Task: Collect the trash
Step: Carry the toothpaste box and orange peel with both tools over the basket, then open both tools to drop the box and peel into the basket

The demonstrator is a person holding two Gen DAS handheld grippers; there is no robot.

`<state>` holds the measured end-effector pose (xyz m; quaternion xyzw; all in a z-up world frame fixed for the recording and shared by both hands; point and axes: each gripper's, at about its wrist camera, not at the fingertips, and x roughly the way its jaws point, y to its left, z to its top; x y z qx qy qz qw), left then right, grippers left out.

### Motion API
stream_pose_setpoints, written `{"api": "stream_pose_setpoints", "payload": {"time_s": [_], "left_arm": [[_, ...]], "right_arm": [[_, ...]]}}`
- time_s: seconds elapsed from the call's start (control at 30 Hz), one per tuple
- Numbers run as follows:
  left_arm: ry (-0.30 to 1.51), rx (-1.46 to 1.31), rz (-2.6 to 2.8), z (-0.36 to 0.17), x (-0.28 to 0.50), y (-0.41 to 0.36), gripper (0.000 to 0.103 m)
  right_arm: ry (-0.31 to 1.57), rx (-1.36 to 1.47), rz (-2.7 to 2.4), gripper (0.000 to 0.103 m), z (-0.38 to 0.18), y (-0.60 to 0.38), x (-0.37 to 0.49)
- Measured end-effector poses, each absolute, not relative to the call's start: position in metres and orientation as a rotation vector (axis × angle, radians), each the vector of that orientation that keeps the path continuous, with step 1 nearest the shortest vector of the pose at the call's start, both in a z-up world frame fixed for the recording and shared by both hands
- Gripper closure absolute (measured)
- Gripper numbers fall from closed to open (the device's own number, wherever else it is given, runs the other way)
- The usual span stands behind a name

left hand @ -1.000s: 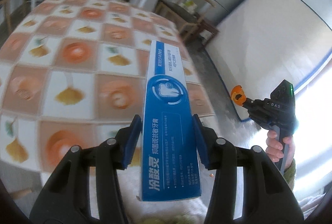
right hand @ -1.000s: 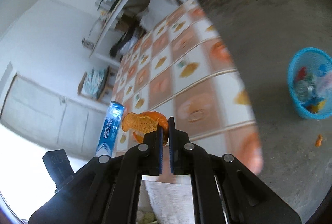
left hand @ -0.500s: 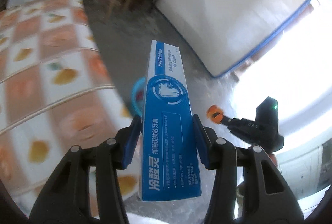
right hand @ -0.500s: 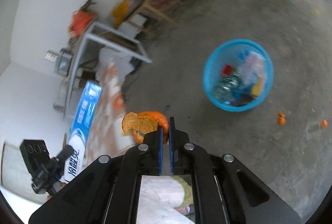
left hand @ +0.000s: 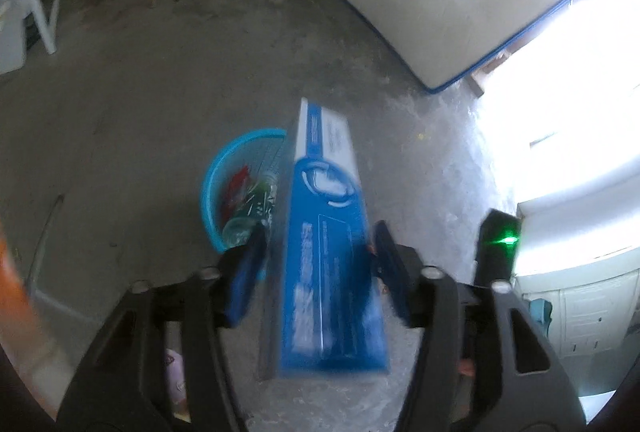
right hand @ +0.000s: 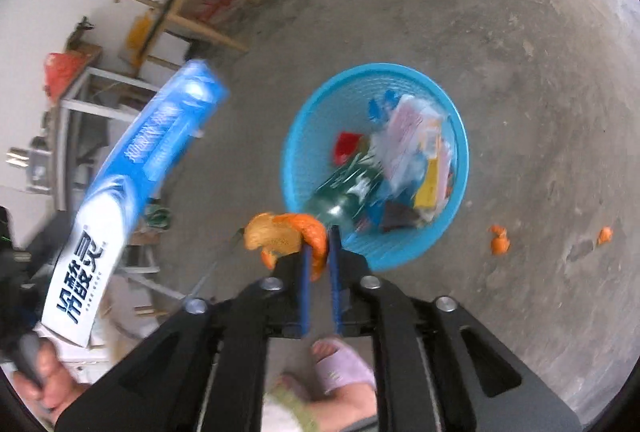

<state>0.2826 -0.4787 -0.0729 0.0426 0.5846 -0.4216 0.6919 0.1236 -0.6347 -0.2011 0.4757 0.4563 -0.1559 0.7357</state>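
The left tool (left hand: 318,232) has just been opening its jaws. The long blue box (left hand: 328,252) stands between them, and a gap shows on either side, so I judge it let go and about to drop. The right tool (right hand: 320,240) has just been opening as well. The orange peel (right hand: 288,232) sits at its tips with daylight between the pads, loose rather than pinched.

The blue basket (right hand: 460,135) stands on the concrete floor (left hand: 120,111), out in the open part and well away from the floor's edge under the furniture. It already holds a good deal: a green bottle (right hand: 344,187), a red scrap, and clear and coloured wrappers. Much of the collecting looks done.

Both tools point down towards the basket. In the left wrist view the box covers the basket's right side. In the right wrist view the peel hangs just beside the near rim, not clearly over the opening, so it may fall short.

Large characters on the box's white end read 冷酸灵 in the right wrist view (right hand: 132,167). The smaller print is too blurred to read.

Two small bits of orange peel (right hand: 498,234) lie on the floor to the right of the basket, near it but apart. They are left to pick up.
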Motion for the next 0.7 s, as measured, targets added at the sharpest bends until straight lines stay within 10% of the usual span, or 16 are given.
{"api": "stream_pose_setpoints", "payload": {"time_s": [0.07,0.37,0.7], "left_arm": [[1.315,0.091,-0.907,-0.084,0.290,-0.487,0.037],[1.267,0.043,-0.906,-0.065,0.283,-0.445,0.037],[1.009,0.045,-0.908,0.017,0.216,-0.339,0.020]], "right_arm": [[1.054,1.015,-0.377,0.052,-0.224,-0.640,0.134],[1.052,0.999,-0.437,0.052,-0.243,-0.637,0.108],[0.843,0.775,-0.377,0.035,-0.117,-0.580,0.046]]}}
